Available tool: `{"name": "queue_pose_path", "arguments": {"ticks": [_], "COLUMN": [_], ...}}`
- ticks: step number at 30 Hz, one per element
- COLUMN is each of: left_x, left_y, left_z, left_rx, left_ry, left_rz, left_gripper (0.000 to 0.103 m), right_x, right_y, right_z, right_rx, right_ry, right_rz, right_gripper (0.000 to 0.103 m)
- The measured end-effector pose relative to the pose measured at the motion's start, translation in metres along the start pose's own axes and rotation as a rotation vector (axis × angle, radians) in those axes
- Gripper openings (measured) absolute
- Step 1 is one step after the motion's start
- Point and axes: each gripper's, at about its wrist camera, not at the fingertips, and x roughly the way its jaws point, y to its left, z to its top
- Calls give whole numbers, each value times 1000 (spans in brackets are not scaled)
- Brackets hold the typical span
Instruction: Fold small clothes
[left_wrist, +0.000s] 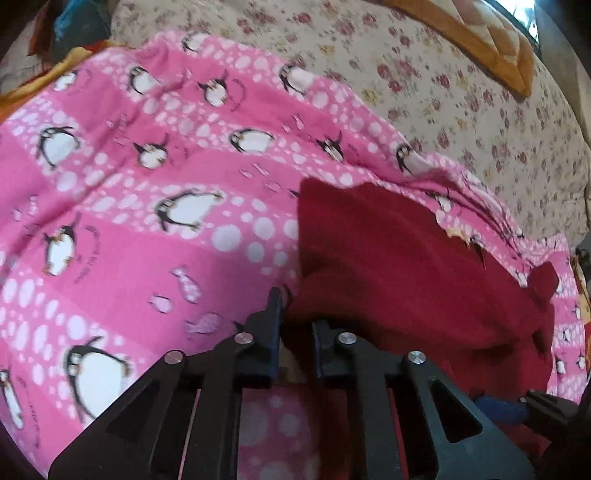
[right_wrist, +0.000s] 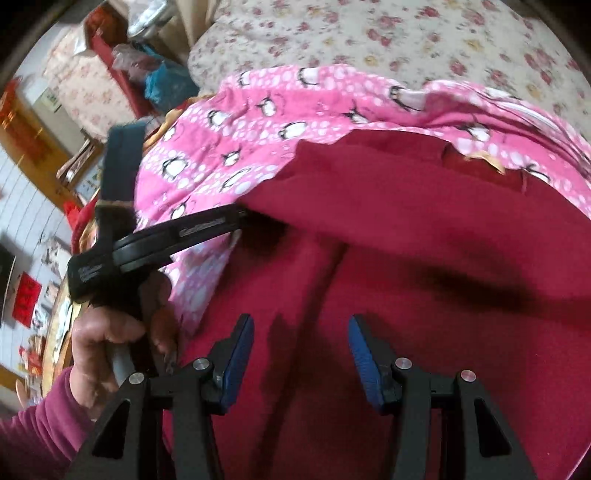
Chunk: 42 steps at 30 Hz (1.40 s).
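Note:
A dark red fleece garment (left_wrist: 388, 266) lies on a pink penguin-print blanket (left_wrist: 147, 184). My left gripper (left_wrist: 295, 314) is shut on the garment's left edge, with red cloth bunched between its fingers. In the right wrist view the red garment (right_wrist: 406, 258) fills the foreground. My right gripper (right_wrist: 301, 339) is open just above it, with its blue pads (right_wrist: 240, 354) wide apart and nothing between them. The left gripper (right_wrist: 236, 221) also shows there, reaching in from the left and held by a hand (right_wrist: 107, 343).
The pink blanket (right_wrist: 277, 122) lies on a floral bedspread (left_wrist: 461, 92). A wooden frame (left_wrist: 480, 48) is at the far right. Bags and clutter (right_wrist: 159, 74) sit beyond the bed's left side, above a tiled floor (right_wrist: 29, 221).

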Motion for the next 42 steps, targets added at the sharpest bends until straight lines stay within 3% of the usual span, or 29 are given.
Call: {"name": "queue_pose_path", "arguments": {"ticks": [2,4,11,14,16,19,21,22,25,27,29,30,32,34,42], "left_x": [-6,-1,-4,-14,-26,-44,-51,-51,-45,-33,-20,-10,2,2,4], "left_y": [11,18,5,12,17,27,32,32,26,17,8,3,-1,-3,-15], "left_z": [4,6,-3,-10,-12,-8,-3,-2,6,9,8,5,-1,-5,-11], "left_rx": [-29,-55,23,-1,-10,-66,-119,-131,-154,-128,-77,-38,10,22,83], "left_ry": [-27,-3,12,15,-16,-117,-174,-185,-203,-165,-101,-50,16,16,-3], "left_rz": [8,-5,29,19,44,71,41,26,-34,-50,-19,22,71,75,112], "left_gripper": [11,10,11,25,45,48,50,56,63,63,63,63,63,63,64], "right_x": [-1,-1,-5,-24,-39,-62,-74,-81,-82,-72,-54,-43,-30,-33,-35], "right_y": [-4,-4,4,-6,-25,-73,-103,-124,-160,-172,-173,-171,-163,-160,-167], "right_z": [0,-2,-6,-4,-1,7,11,15,25,33,37,39,39,37,30], "right_rx": [24,29,-11,-24,5,128,182,224,313,332,301,263,172,142,81], "right_ry": [-6,-3,-1,-31,-65,-109,-139,-153,-161,-146,-105,-75,-26,-31,-42], "right_rz": [11,24,-6,-113,-165,-300,-412,-473,-478,-429,-416,-439,-524,-565,-705], "right_gripper": [51,51,51,51,51,51,51,51,51,51,51,47,22,5,4]}}
